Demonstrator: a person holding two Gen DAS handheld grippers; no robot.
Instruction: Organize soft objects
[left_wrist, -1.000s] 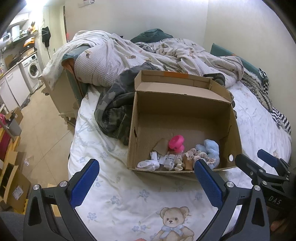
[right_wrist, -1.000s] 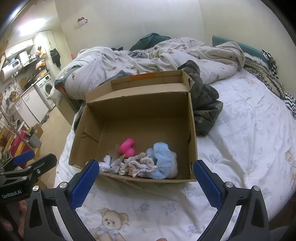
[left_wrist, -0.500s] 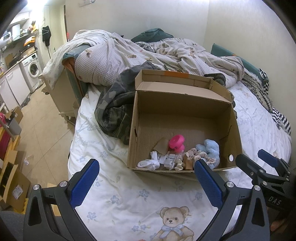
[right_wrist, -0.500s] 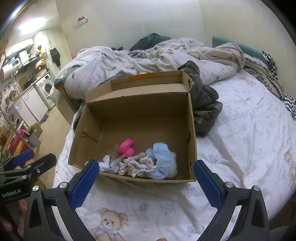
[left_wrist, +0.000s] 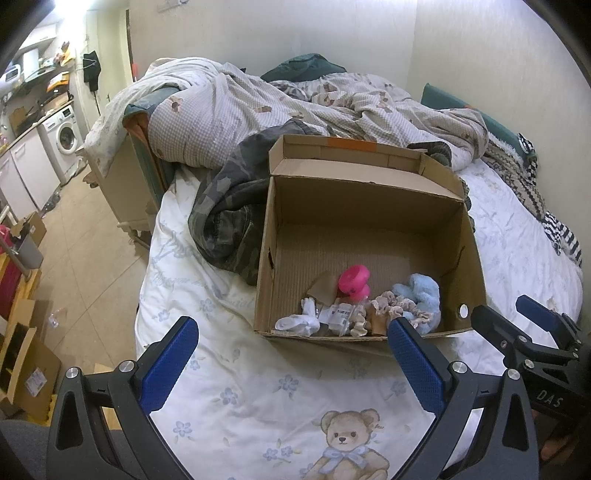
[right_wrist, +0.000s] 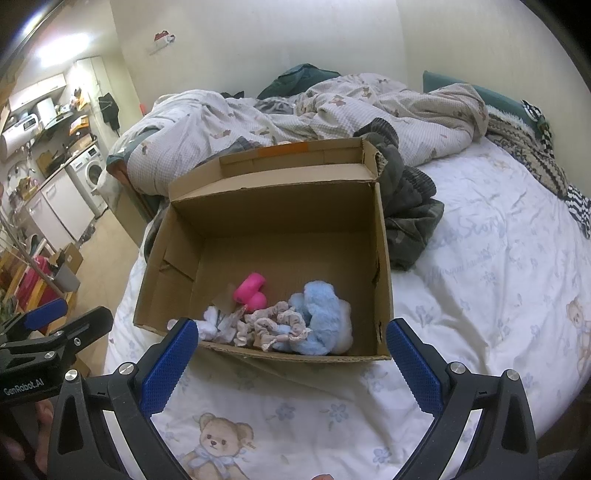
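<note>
An open cardboard box (left_wrist: 369, 206) (right_wrist: 273, 206) stands on the bed. Along its near wall lie soft things: a fluffy light-blue piece (left_wrist: 424, 295) (right_wrist: 325, 314), beige scrunchies (left_wrist: 388, 304) (right_wrist: 277, 321), a pink item (left_wrist: 354, 280) (right_wrist: 251, 290) and white socks (left_wrist: 299, 323) (right_wrist: 208, 325). My left gripper (left_wrist: 291, 350) hovers open in front of the box, nothing between its fingers. My right gripper (right_wrist: 290, 349) is likewise open and holds nothing, just short of the box's near wall. Each gripper shows at the edge of the other's view.
A camouflage garment (left_wrist: 229, 214) (right_wrist: 410, 206) lies behind and beside the box. A rumpled checked duvet (left_wrist: 295, 107) covers the far bed. The sheet (left_wrist: 277, 391) has a teddy-bear print. Left of the bed are tiled floor, cardboard boxes (left_wrist: 22, 362) and a washing machine (left_wrist: 66, 136).
</note>
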